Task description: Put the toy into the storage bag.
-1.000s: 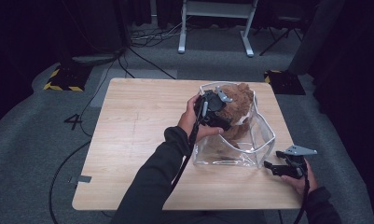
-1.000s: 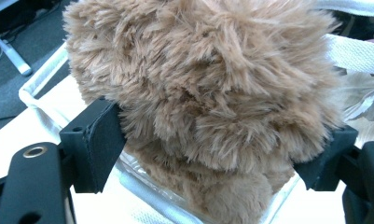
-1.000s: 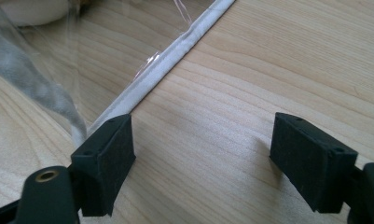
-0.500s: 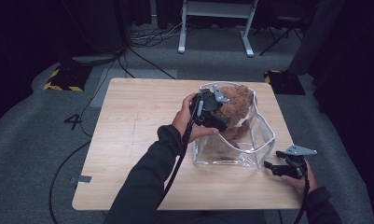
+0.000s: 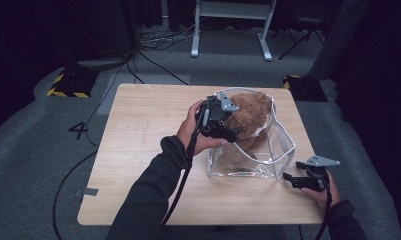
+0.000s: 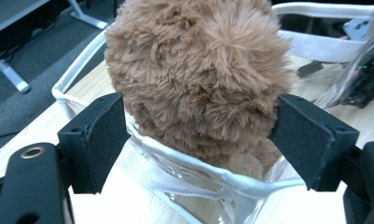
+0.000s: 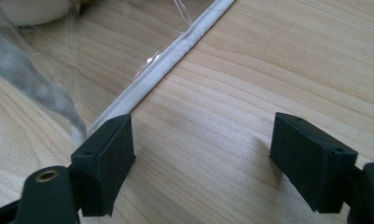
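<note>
A brown plush toy (image 5: pixel 250 112) stands in the mouth of a clear plastic bag (image 5: pixel 283 145) with white trim, its upper part above the rim. My left gripper (image 5: pixel 232 125) reaches in from the bag's left side. In the left gripper view both pads press into the fur of the plush toy (image 6: pixel 198 70) above the bag's white rim (image 6: pixel 184 179), so my left gripper (image 6: pixel 201 135) is shut on it. My right gripper (image 5: pixel 291 179) lies low by the bag's near right corner. Its jaws stand open over bare wood (image 7: pixel 201 158), beside the bag's white seam (image 7: pixel 175 65).
The bag sits on the right half of a light wooden table (image 5: pixel 148 130). Cables trail over the grey floor (image 5: pixel 88 125) on the left. A white metal stand (image 5: pixel 228 25) is behind the table.
My left gripper has shifted slightly to the left with the plush toy between its pads. The right gripper has kept still.
</note>
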Demonstrator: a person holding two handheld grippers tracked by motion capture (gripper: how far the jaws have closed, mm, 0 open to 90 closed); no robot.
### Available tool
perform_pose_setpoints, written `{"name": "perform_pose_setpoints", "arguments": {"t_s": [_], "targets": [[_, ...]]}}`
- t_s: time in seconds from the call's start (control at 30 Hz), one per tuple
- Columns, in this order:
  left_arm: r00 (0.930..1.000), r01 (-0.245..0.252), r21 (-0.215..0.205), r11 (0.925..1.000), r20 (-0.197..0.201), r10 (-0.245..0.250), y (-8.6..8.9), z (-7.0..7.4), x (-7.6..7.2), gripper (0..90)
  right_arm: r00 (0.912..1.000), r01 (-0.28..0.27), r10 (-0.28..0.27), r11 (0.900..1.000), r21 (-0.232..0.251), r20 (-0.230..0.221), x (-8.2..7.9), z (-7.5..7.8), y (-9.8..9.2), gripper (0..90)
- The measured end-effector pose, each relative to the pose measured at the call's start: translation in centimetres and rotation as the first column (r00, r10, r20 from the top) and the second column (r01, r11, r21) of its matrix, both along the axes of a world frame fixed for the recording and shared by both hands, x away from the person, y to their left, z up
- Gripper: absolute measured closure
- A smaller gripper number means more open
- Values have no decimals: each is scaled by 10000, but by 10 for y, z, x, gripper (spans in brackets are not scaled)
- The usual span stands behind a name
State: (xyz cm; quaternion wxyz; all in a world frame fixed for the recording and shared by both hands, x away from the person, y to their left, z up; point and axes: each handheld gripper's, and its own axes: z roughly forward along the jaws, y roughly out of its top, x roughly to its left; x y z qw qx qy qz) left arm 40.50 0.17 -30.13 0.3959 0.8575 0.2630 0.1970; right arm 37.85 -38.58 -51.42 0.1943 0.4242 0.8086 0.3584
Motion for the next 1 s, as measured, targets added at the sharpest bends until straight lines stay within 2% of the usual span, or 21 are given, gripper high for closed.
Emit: {"name": "perform_pose_setpoints", "arguments": {"t_s": [0.13, 0.3, 0.73, 0.8, 0.9, 1.0], "targets": [[10000, 72, -23, 10000, 38, -72, 5, 2, -3, 195, 10000, 1, -1, 10000, 0, 1, 0, 0, 0, 216], [9999, 98, 153, 9998, 96, -100, 10, 3, -5, 192, 10000, -1, 1, 10000, -3, 6, 0, 0, 0, 216], [9995, -285, 50, 9996, 121, 285, 33, -4, -8, 193, 10000, -1, 1, 10000, -5, 6, 0, 0, 0, 216], [9990, -340, 225, 9992, 283, 334, 35, -6, -9, 194, 10000, -2, 2, 10000, -6, 10, 0, 0, 0, 216], [9992, -342, 294, 9990, 240, 335, 39, -8, -7, 193, 10000, 0, 0, 10000, -2, 4, 0, 0, 0, 216], [9991, -362, 160, 9992, 241, 358, 47, -9, -5, 192, 10000, -3, 3, 10000, -6, 9, 0, 0, 0, 216]]}}
